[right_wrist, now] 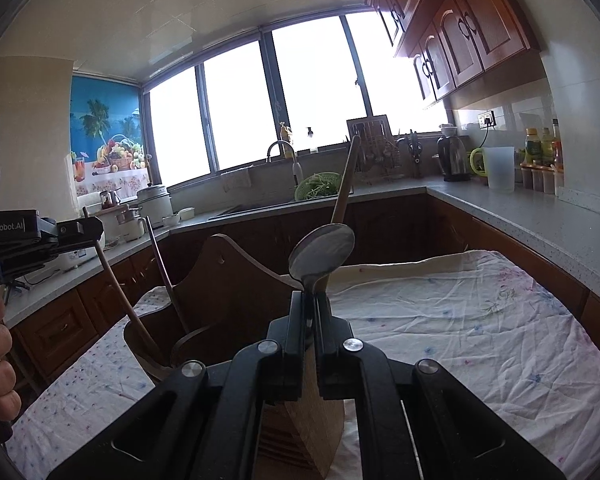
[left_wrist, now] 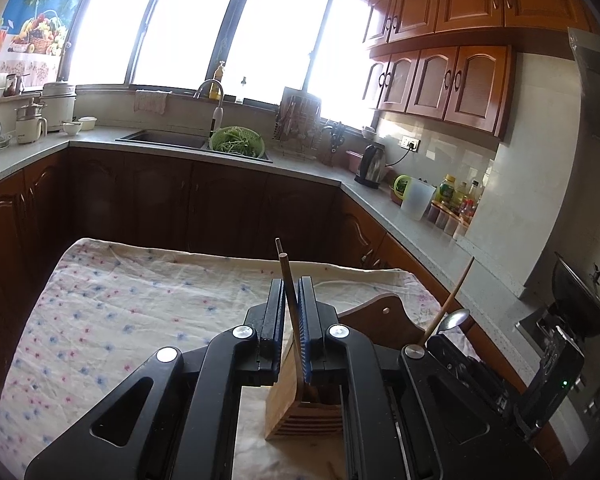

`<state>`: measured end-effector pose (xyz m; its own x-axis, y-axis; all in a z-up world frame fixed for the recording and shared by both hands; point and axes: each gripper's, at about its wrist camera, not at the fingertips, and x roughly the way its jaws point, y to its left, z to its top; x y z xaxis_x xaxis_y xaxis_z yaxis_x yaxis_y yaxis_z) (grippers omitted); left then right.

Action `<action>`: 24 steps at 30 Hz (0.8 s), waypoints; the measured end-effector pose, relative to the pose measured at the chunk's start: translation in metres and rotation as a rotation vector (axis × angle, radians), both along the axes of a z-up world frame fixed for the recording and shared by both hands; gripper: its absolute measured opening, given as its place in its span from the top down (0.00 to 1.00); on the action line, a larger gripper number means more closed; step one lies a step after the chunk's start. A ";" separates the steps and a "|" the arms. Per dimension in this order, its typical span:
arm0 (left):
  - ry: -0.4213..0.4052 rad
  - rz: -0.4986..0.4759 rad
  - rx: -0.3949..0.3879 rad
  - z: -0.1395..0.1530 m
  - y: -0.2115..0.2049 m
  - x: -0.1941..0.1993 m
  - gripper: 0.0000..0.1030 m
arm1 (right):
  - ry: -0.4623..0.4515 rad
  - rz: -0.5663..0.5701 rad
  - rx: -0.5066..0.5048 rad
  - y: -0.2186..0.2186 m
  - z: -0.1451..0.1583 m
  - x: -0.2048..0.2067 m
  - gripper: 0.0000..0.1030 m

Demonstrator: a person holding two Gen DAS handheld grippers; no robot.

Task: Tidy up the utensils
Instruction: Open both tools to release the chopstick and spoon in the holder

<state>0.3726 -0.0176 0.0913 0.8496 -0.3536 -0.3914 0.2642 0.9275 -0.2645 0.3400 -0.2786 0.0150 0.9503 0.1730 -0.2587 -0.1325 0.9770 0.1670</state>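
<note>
The cloth-covered table [left_wrist: 112, 312] is bare along its left side and far edge, but a wooden block [left_wrist: 296, 412] and a tall wooden holder [right_wrist: 228, 280] with sticks stand in the way near its front.

A table [right_wrist: 520, 320] stands in the kitchen with a wrinkly white cloth [left_wrist: 120, 312] spread over it (little blue and pink flowers all over). On the cloth sits a wooden block with slots [left_wrist: 296, 412], and right beside it a curvy brown wooden holder [right_wrist: 228, 280].
</note>
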 end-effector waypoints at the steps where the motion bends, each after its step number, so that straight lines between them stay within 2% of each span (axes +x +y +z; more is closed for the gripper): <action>1: 0.003 0.001 -0.002 0.000 0.000 0.001 0.94 | 0.008 0.004 0.003 0.000 0.000 0.000 0.95; 5: 0.013 0.003 0.001 0.001 -0.002 0.001 0.93 | 0.047 0.036 0.029 -0.002 0.002 0.002 0.89; 6: 0.017 0.002 0.001 0.002 -0.003 0.000 0.87 | 0.054 0.042 0.036 -0.002 0.003 0.002 0.82; 7: 0.020 0.005 0.002 0.002 -0.003 0.000 0.71 | 0.060 0.054 0.047 -0.003 0.004 0.001 0.75; 8: 0.018 0.009 0.001 0.002 -0.003 -0.002 0.61 | 0.066 0.064 0.057 -0.004 0.005 0.000 0.59; 9: 0.008 0.014 -0.004 0.003 -0.002 -0.005 0.49 | 0.064 0.068 0.063 -0.004 0.007 -0.003 0.53; 11: 0.003 0.026 -0.010 0.004 0.000 -0.010 0.43 | 0.057 0.068 0.070 -0.005 0.010 -0.009 0.52; 13: 0.012 0.037 -0.015 0.005 0.003 -0.014 0.25 | 0.075 0.070 0.079 -0.008 0.014 -0.013 0.45; 15: 0.017 0.055 -0.022 0.005 0.008 -0.021 0.16 | 0.099 0.057 0.089 -0.013 0.018 -0.016 0.33; 17: 0.023 0.061 -0.024 0.005 0.013 -0.030 0.13 | 0.116 0.054 0.106 -0.019 0.020 -0.023 0.25; 19: 0.043 0.078 -0.018 0.003 0.018 -0.039 0.08 | 0.123 0.053 0.118 -0.026 0.022 -0.033 0.22; 22: 0.076 0.087 -0.008 -0.004 0.025 -0.055 0.07 | 0.143 0.051 0.132 -0.033 0.026 -0.049 0.13; 24: 0.091 0.087 0.001 -0.010 0.028 -0.068 0.07 | 0.154 0.057 0.139 -0.037 0.029 -0.061 0.11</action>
<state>0.3049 0.0102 0.0817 0.8379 -0.2794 -0.4689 0.1570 0.9461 -0.2832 0.2787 -0.3153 0.0442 0.8891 0.2694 -0.3700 -0.1494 0.9350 0.3217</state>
